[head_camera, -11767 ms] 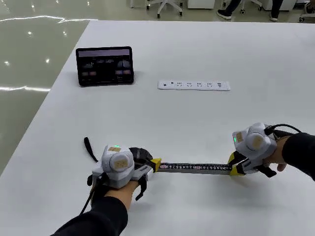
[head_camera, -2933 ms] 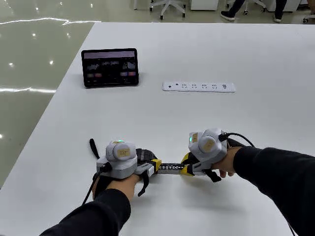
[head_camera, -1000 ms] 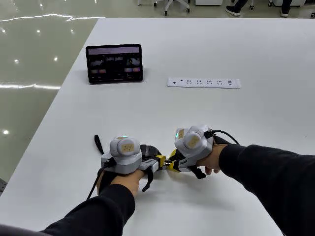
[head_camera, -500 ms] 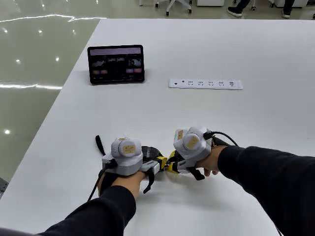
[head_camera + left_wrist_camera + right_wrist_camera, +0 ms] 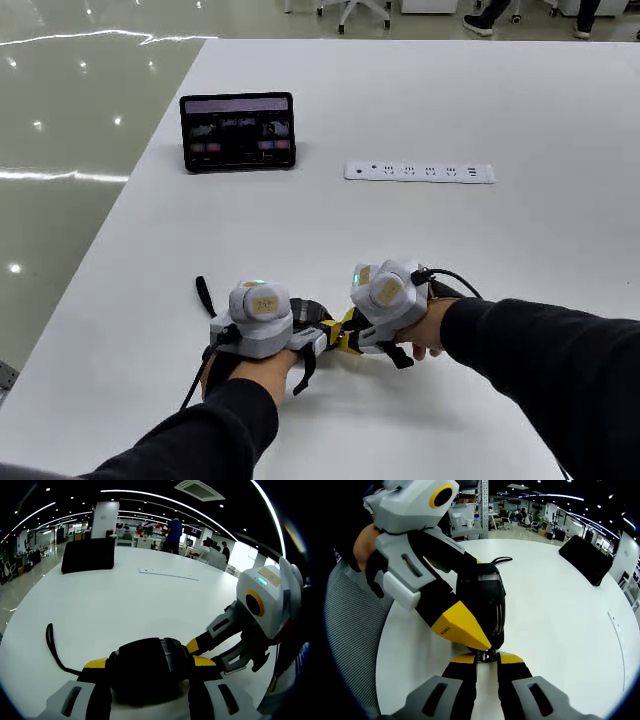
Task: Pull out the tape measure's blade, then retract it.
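Observation:
The black tape measure case [image 5: 309, 313] lies on the white table [image 5: 480, 110], and my left gripper [image 5: 322, 333] is shut on it; in the left gripper view the case [image 5: 150, 672] sits between the yellow-tipped fingers [image 5: 95, 664]. My right gripper [image 5: 346, 338] is right up against the case's mouth. In the right gripper view its jaws [image 5: 487, 658] are shut on the blade's end hook, just in front of the case [image 5: 482, 600]. Almost no blade shows between the two grippers. The case's black wrist strap [image 5: 204, 295] trails to the left.
A dark tablet [image 5: 238, 131] stands at the back left of the table and a white power strip [image 5: 420, 172] lies at the back middle. The table's left edge [image 5: 120, 190] drops to a glossy floor. Office chairs stand beyond the far edge.
My right gripper has travelled left with the blade's end, from far out on the right to right up against the case. The blade has gone back into the case. The left gripper has stayed put.

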